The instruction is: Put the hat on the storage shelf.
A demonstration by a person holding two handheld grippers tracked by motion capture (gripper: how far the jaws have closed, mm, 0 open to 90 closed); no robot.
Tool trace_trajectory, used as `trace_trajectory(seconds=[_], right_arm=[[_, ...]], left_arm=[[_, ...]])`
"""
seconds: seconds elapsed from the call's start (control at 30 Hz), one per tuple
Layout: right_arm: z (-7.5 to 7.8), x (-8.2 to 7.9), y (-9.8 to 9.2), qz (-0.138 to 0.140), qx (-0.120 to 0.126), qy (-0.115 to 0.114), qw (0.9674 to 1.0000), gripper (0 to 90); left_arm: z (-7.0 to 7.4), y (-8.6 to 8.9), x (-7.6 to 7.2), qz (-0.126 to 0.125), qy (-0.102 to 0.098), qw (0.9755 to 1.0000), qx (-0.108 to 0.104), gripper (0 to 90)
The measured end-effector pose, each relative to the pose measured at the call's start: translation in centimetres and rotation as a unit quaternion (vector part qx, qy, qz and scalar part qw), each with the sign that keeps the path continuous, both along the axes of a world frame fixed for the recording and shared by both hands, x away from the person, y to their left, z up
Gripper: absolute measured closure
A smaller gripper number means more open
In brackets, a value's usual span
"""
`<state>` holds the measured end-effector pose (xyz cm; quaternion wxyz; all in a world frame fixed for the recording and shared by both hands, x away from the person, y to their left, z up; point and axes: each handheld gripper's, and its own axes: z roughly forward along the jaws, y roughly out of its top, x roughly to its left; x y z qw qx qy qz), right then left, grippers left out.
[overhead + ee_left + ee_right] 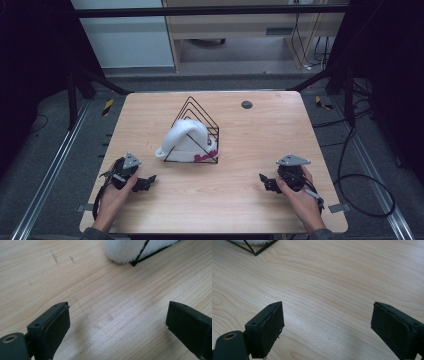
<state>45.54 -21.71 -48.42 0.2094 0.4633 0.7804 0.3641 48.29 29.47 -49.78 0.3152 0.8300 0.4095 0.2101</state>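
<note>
A white fluffy hat [184, 141] with a pink trim lies inside a black wire rack [195, 131] of nested triangular frames at the middle of the wooden table [260, 135]. My left gripper [144, 184] rests near the front left, open, with bare wood between its jaws; the hat's edge [125, 251] and a rack corner [135, 263] lie ahead of it. My right gripper [266, 183] sits open at the front right, aimed toward the rack's corner [255, 252]. Both are held by hands and stand well apart from the rack.
A small dark round disc [246, 104] sits near the table's far edge. Dark floor, metal rails and cables surround the table. Wide bare wood lies between the grippers and to the right of the rack.
</note>
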Motion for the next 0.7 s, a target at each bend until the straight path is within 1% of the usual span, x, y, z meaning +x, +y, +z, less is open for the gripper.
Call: trace_trajectory(seconds=[0.03, 0.07, 0.1, 0.2, 0.23, 0.33, 0.4, 0.43, 0.53, 0.57, 0.63, 0.67, 0.7], right_arm=[[-0.3, 0.0, 0.3, 0.002, -0.007, -0.004, 1.0000, 11.7], [-0.4, 0.0, 0.5, 0.000, -0.008, -0.007, 0.9999, 11.7], [-0.5, 0.1, 0.7, -0.001, -0.002, -0.009, 1.0000, 11.7], [-0.6, 0.3, 1.0, -0.003, -0.002, -0.008, 1.0000, 11.4], [-0.7, 0.7, 1.2, -0.004, -0.004, -0.009, 0.9999, 11.1], [-0.9, 1.1, 1.7, -0.015, -0.007, -0.010, 0.9998, 11.0], [-1.1, 1.4, 2.0, -0.022, -0.008, -0.010, 0.9997, 10.7], [-1.2, 1.5, 2.2, -0.029, -0.007, -0.012, 0.9995, 10.8], [-1.3, 1.9, 2.5, -0.034, -0.001, -0.015, 0.9993, 10.7], [-1.4, 2.1, 2.7, -0.042, 0.003, -0.021, 0.9989, 11.0], [-1.5, 2.2, 2.9, -0.045, 0.001, -0.020, 0.9988, 11.0], [-1.9, 2.5, 3.2, -0.054, -0.013, -0.015, 0.9983, 11.1], [-1.9, 2.5, 3.2, -0.054, -0.013, -0.015, 0.9983, 11.1]], left_arm=[[0.0, 0.0, 0.0, -0.004, 0.001, 1.0000, 0.001, 4.8], [-0.1, 0.1, 0.0, -0.007, 0.002, 1.0000, -0.001, 4.8], [-0.2, 0.0, 0.1, -0.012, 0.006, 0.9999, -0.002, 4.8], [-0.4, 0.1, 0.2, -0.011, 0.009, 0.9999, -0.003, 4.2], [-0.6, 0.2, 0.4, -0.009, 0.013, 0.9998, -0.013, 3.6], [-0.8, 0.3, 0.7, -0.006, 0.016, 0.9995, -0.028, 2.4], [-1.0, 0.3, 0.8, -0.011, 0.013, 0.9994, -0.030, 0.0], [-1.0, 0.3, 0.8, -0.014, 0.013, 0.9994, -0.030, 0.0], [-1.0, 0.4, 0.9, -0.021, 0.013, 0.9993, -0.028, 0.0], [-1.0, 0.4, 0.9, -0.024, 0.015, 0.9992, -0.029, 0.0], [-1.0, 0.4, 0.9, -0.024, 0.014, 0.9992, -0.029, 0.0], [-1.0, 0.4, 0.9, -0.025, 0.015, 0.9992, -0.029, 0.0], [-1.0, 0.4, 0.9, -0.025, 0.015, 0.9992, -0.029, 0.0]])
